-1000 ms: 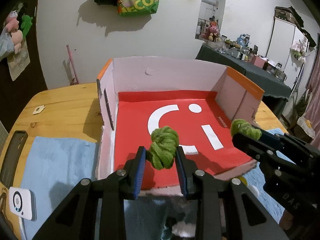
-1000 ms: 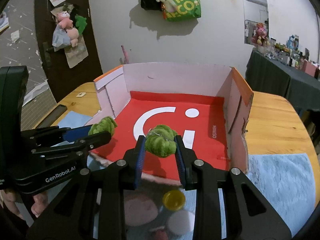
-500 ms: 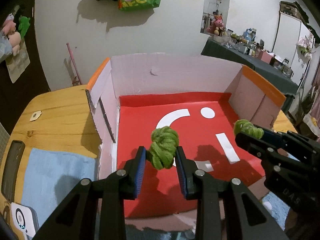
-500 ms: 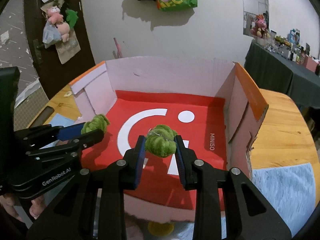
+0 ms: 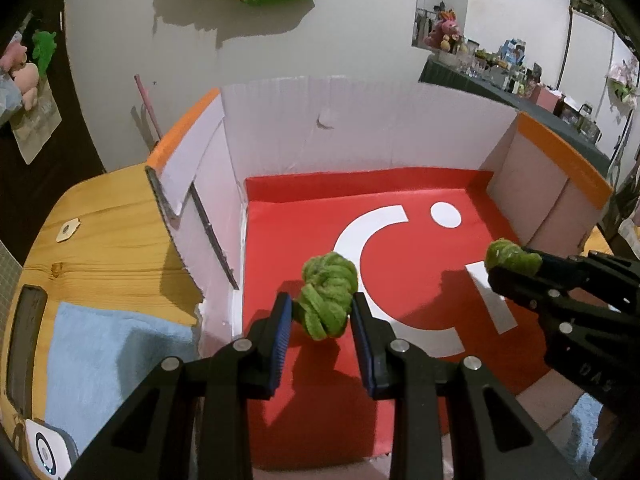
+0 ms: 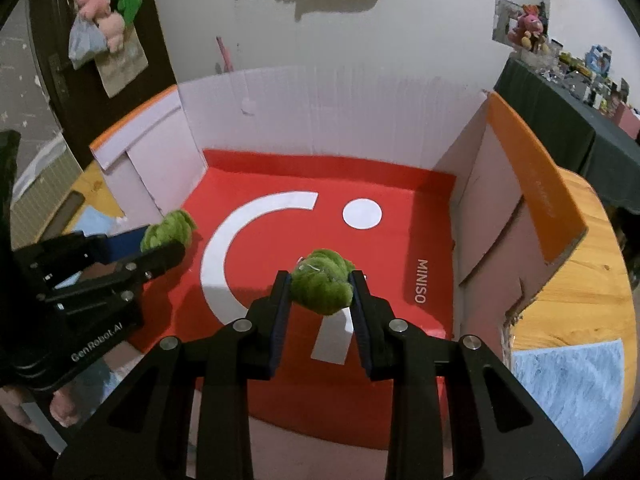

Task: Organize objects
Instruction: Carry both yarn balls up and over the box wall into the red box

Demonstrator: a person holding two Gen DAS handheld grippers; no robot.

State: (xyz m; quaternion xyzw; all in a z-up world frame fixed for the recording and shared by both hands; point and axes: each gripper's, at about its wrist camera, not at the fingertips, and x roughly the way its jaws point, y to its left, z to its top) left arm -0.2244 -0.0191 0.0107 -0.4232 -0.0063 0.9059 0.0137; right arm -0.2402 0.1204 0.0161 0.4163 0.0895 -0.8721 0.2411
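My left gripper (image 5: 320, 312) is shut on a green yarn knot (image 5: 327, 294) and holds it above the red floor of an open cardboard box (image 5: 360, 128). My right gripper (image 6: 319, 290) is shut on a second green plush ball (image 6: 322, 282), also held over the box floor (image 6: 400, 240). Each gripper shows in the other's view: the right one (image 5: 516, 264) at the right with its green ball (image 5: 510, 254), the left one (image 6: 160, 248) at the left with its knot (image 6: 168, 230). Both are inside the box, near its front.
The box has white walls with orange-edged side flaps (image 6: 532, 184) and stands on a wooden table (image 5: 100, 240). Blue cloths lie at the left (image 5: 108, 360) and at the right (image 6: 568, 384). A dark phone (image 5: 26, 340) and a white device (image 5: 46, 446) lie at the table's left edge.
Both grippers have moved forward and down into the box with their green balls still held. The box front edge and the items in front of it have passed out of view.
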